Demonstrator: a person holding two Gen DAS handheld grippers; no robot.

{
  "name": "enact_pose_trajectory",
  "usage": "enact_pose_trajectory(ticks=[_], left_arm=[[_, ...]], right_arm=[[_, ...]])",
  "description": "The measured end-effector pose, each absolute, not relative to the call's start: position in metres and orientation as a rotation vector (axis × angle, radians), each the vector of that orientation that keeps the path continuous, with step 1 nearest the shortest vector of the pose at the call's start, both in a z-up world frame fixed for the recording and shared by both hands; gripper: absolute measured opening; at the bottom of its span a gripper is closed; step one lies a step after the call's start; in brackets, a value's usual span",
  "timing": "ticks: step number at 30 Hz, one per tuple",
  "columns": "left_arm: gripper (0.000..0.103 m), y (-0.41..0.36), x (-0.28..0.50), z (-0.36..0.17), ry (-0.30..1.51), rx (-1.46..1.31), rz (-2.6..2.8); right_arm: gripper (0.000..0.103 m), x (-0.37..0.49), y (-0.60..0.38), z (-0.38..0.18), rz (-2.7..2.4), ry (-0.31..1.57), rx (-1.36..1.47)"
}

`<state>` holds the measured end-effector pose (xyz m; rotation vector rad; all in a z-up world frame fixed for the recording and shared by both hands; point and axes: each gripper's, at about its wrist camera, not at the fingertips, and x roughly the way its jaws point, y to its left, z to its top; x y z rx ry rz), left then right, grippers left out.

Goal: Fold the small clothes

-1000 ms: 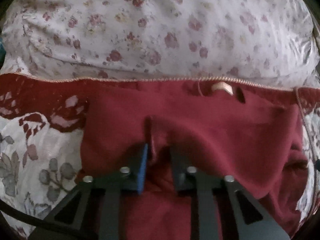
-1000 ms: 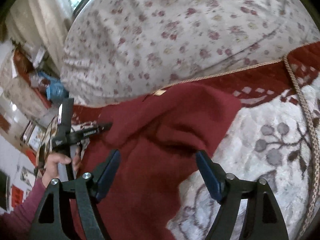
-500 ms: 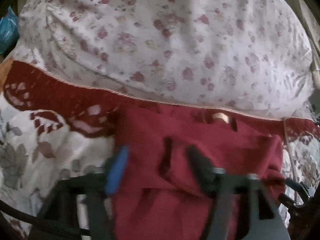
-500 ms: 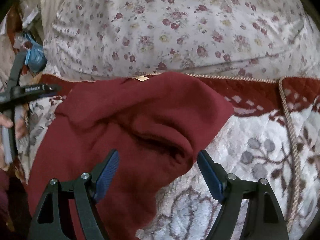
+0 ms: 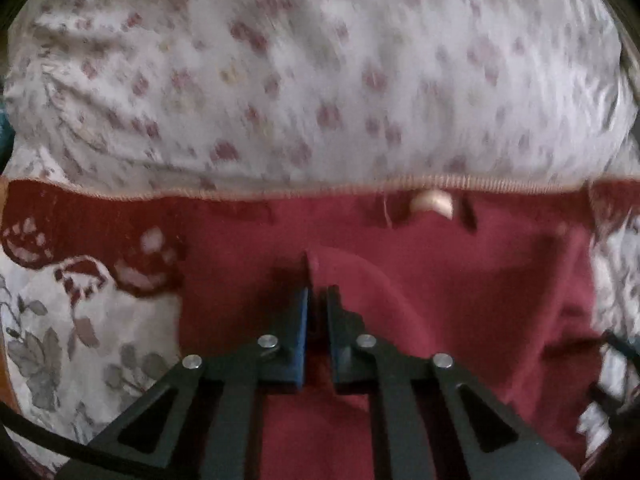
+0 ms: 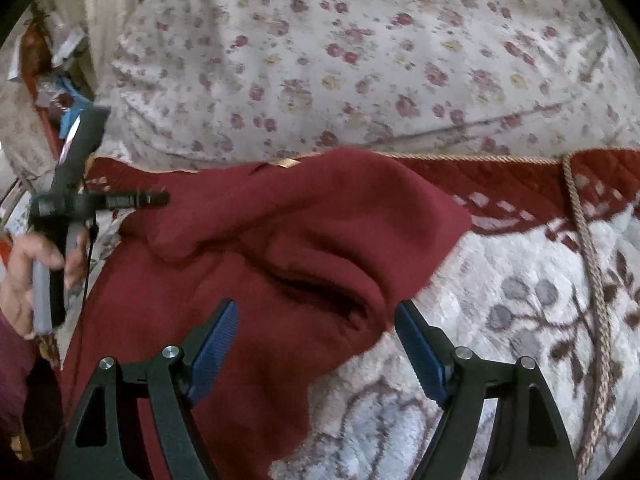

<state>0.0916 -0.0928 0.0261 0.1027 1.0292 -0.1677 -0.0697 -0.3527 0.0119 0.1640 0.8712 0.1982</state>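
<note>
Between our right gripper (image 6: pixel 316 344) jaws, spread wide and empty, lies folded sleeve edge of maroon garment (image 6: pixel 280 248) on bed quilt (image 6: pixel 520 320); our left gripper (image 5: pixel 317 312) jaws, just closing, pinch ridge of cloth at garment's middle; garment runs leftward from right jaws

Setting: a home bedroom. Evidence: a quilted bedspread (image 6: pixel 520 320) with leaf pattern and cord trim, a large floral pillow (image 6: pixel 360 60) behind it, a curtain (image 6: pixel 100 8) and household clutter (image 6: pixel 48 80) at left.
</note>
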Motion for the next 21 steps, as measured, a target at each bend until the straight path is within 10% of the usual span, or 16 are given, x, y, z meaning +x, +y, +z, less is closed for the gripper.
enact_pose_trajectory(ticks=[4, 8, 19, 21], left_arm=[[0.008, -0.064, 0.098, 0.053, 0.975, 0.024, -0.104], [0.008, -0.036, 0.096, 0.050, 0.994, -0.051, -0.069], [0.008, -0.033, 0.087, -0.010, 1.072, 0.008, -0.029], [0.008, -0.031, 0.089, -0.008, 1.076, -0.013, -0.036]], right_arm=[[0.080, -0.057, -0.343, 0.010, 0.156, 0.874, 0.067], [0.012, -0.039, -0.335, -0.003, 0.059, 0.928, -0.125], [0.017, -0.078, -0.370, 0.005, 0.169, 0.987, 0.070], [0.066, -0.080, -0.390, 0.021, 0.191, 0.929, 0.221]])
